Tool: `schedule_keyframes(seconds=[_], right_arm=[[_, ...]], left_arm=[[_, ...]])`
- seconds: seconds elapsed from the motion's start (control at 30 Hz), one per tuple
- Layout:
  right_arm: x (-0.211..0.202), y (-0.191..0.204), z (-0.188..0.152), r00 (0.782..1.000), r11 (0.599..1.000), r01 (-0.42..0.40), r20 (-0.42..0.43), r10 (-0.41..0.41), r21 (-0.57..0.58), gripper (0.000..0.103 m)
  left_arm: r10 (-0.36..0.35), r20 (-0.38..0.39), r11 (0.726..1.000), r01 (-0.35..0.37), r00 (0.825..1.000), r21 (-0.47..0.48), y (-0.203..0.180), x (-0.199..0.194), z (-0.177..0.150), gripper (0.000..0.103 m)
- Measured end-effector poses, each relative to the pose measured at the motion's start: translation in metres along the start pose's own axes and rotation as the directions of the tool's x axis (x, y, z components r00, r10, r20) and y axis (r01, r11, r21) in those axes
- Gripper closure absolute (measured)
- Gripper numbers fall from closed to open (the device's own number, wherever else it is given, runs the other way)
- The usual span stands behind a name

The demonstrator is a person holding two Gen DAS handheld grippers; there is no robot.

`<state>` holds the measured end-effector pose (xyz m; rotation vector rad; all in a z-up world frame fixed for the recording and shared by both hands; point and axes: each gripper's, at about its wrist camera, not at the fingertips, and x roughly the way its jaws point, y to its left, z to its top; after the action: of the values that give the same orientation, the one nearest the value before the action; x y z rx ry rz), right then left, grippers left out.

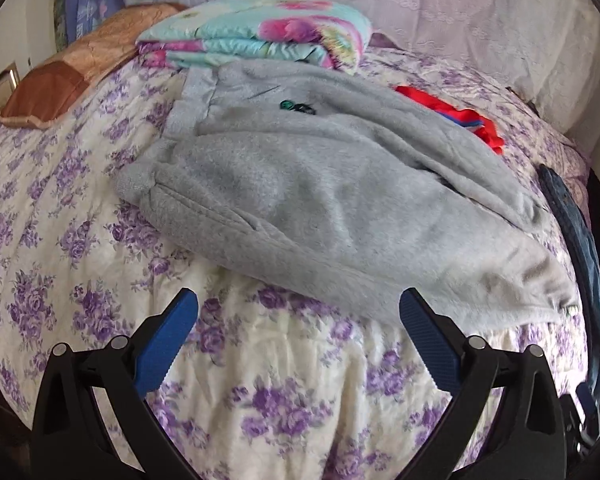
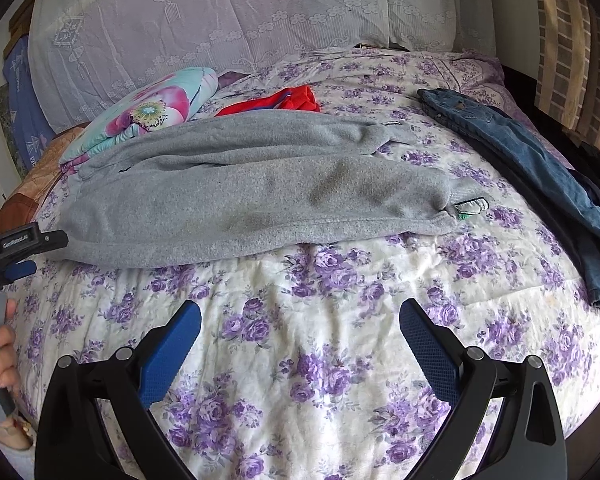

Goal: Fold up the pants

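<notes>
Left wrist view: the left gripper [image 1: 298, 300] hovers with its jaws spread wide and nothing between them, over the purple-flowered bedspread [image 1: 80, 248]. The grey pants [image 1: 300, 200] lie flat on the bed just beyond the fingertips, running from about 11 o'clock down to 4 o'clock, waistband at the far left end. A folded floral quilt [image 1: 260, 32] sits at 12 o'clock, touching the waistband end; a red garment [image 1: 460, 116] shows behind the pants at 2 o'clock, and dark denim jeans [image 1: 580, 240] lie along the bed edge at 3 o'clock.

Right wrist view: the right gripper [image 2: 300, 312] is likewise wide apart and empty above the bedspread. The pants stretch across from 9 to 2 o'clock (one leg laid alongside the other), cuffs to the right. A hand [image 2: 4, 356] shows at 8 o'clock.
</notes>
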<state>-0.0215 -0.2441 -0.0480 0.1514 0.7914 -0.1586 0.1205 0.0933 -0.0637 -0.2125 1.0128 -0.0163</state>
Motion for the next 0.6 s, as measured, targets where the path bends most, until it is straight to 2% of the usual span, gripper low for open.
schedule_keyframes(seconds=[0.1, 0.17, 0.23, 0.3, 0.33, 0.37, 0.43, 0.5, 0.6], right_arm=[[-0.005, -0.002, -0.001, 1.0, 1.0, 0.016, 0.017, -0.016, -0.014, 0.003], [-0.005, -0.006, -0.001, 0.999, 1.0, 0.028, 0.017, -0.028, -0.008, 0.003], [-0.003, -0.012, 0.0, 0.999, 0.999, 0.033, 0.008, -0.033, 0.009, 0.003], [-0.003, -0.019, 0.0, 0.999, 0.999, 0.041, 0.002, -0.041, 0.022, 0.003], [-0.003, -0.022, 0.0, 0.999, 0.998, 0.049, 0.002, -0.049, 0.025, 0.003], [-0.003, -0.026, 0.0, 0.998, 0.998, 0.059, 0.004, -0.059, 0.026, 0.003], [-0.004, -0.034, 0.0, 0.997, 0.996, 0.081, 0.008, -0.082, 0.033, 0.003], [-0.001, -0.047, 0.004, 0.996, 0.994, 0.09, 0.0, -0.091, 0.055, 0.003], [0.011, -0.075, 0.018, 0.998, 0.991, 0.06, -0.034, -0.057, 0.12, 0.003]], left_arm=[[-0.054, -0.093, 0.991, 0.042, 0.994, -0.128, 0.026, 0.032, 0.017, 0.005], [-0.081, -0.107, 0.978, 0.058, 0.991, -0.199, 0.039, 0.045, 0.025, 0.005], [-0.073, -0.101, 0.97, 0.048, 0.992, -0.238, 0.048, 0.053, 0.032, 0.007], [-0.058, -0.088, 0.972, 0.036, 0.994, -0.234, 0.052, 0.057, 0.04, 0.049], [-0.072, -0.115, 0.973, 0.045, 0.991, -0.224, 0.053, 0.062, 0.043, 0.067], [-0.101, -0.12, 0.97, 0.071, 0.988, -0.234, 0.055, 0.064, 0.044, 0.074], [-0.106, -0.091, 0.969, 0.082, 0.99, -0.234, 0.057, 0.059, 0.04, 0.077], [-0.07, -0.045, 0.979, 0.059, 0.997, -0.195, 0.053, 0.048, 0.032, 0.079], [-0.045, 0.018, 0.989, 0.047, 0.999, -0.143, 0.046, 0.033, 0.019, 0.08]])
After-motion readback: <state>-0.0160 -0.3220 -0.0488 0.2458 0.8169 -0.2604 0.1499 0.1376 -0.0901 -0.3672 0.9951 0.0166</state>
